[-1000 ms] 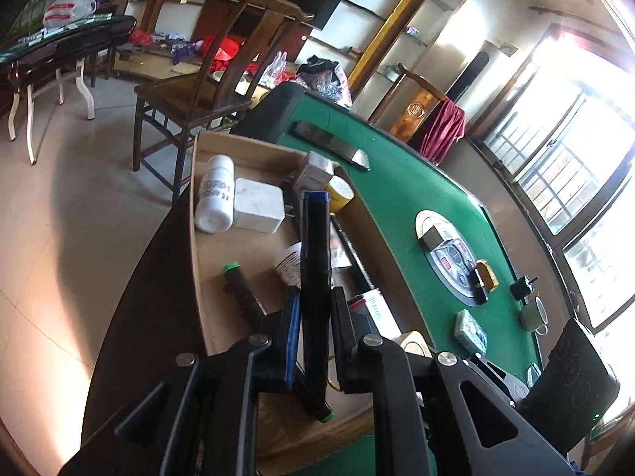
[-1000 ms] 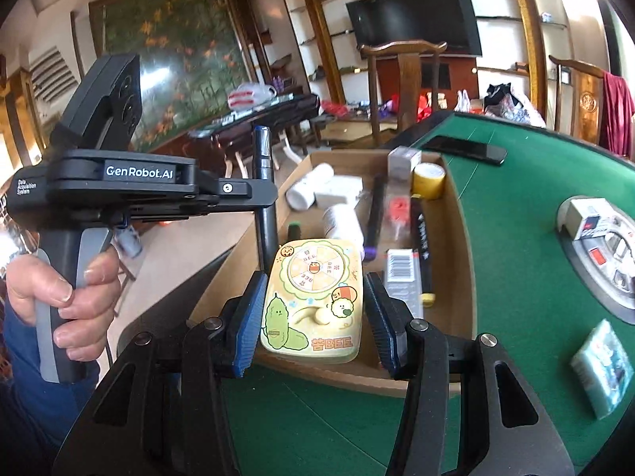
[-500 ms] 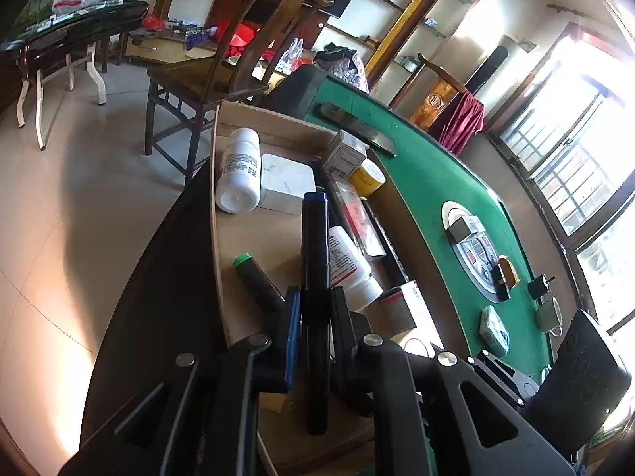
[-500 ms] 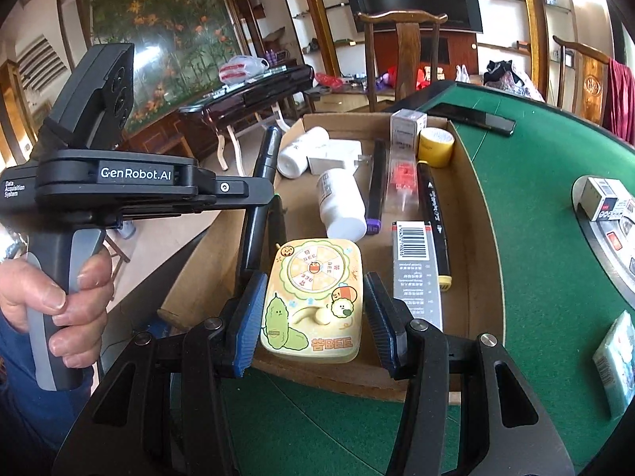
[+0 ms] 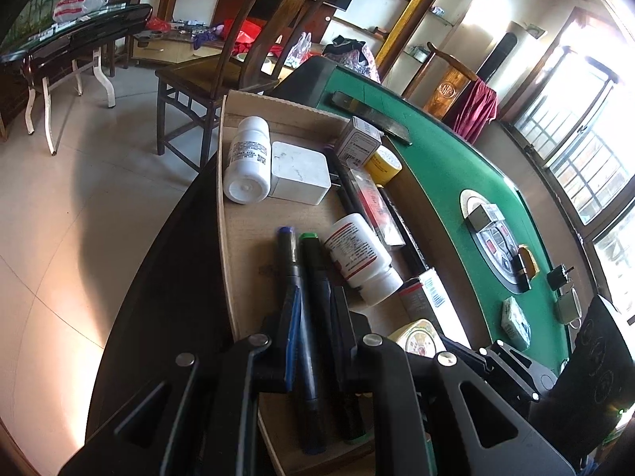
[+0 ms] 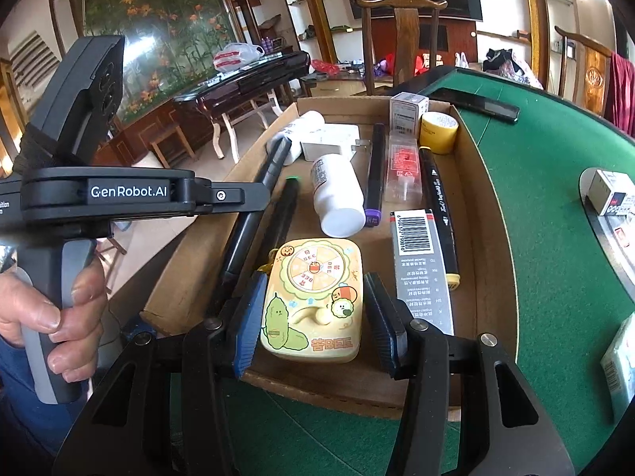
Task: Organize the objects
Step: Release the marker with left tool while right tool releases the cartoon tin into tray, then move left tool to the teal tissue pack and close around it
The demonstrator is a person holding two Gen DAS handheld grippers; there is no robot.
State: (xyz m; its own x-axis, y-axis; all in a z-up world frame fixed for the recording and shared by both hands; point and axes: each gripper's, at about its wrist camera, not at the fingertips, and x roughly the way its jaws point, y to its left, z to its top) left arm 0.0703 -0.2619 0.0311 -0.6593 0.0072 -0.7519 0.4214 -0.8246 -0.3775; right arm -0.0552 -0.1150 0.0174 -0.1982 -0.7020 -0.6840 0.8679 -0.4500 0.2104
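A cardboard tray (image 5: pixel 254 222) (image 6: pixel 482 198) on the green table holds the objects. My left gripper (image 5: pixel 313 317) is open above two black markers lying side by side on the tray floor: the blue-capped marker (image 5: pixel 291 261) and the green-capped marker (image 5: pixel 317 273). In the right wrist view the left gripper (image 6: pixel 131 194) hovers over these markers (image 6: pixel 254 214). My right gripper (image 6: pixel 313 313) stands around a yellow cartoon box (image 6: pixel 313 297) at the tray's near end, fingers slightly apart from its sides.
The tray also holds two white bottles (image 5: pixel 246 158) (image 5: pixel 357 254), a white charger (image 5: pixel 299 176), yellow tape (image 6: pixel 438 131), small boxes (image 6: pixel 408 111), more markers (image 6: pixel 440 214) and a barcode box (image 6: pixel 420 258). A phone (image 6: pixel 476 103), a card pack (image 5: pixel 514 321) and wooden chairs (image 5: pixel 222 67) lie beyond.
The left gripper lowered the blue-capped marker into the tray beside the green-capped one and opened, letting it go. The right gripper's fingers widened a little around the yellow box.
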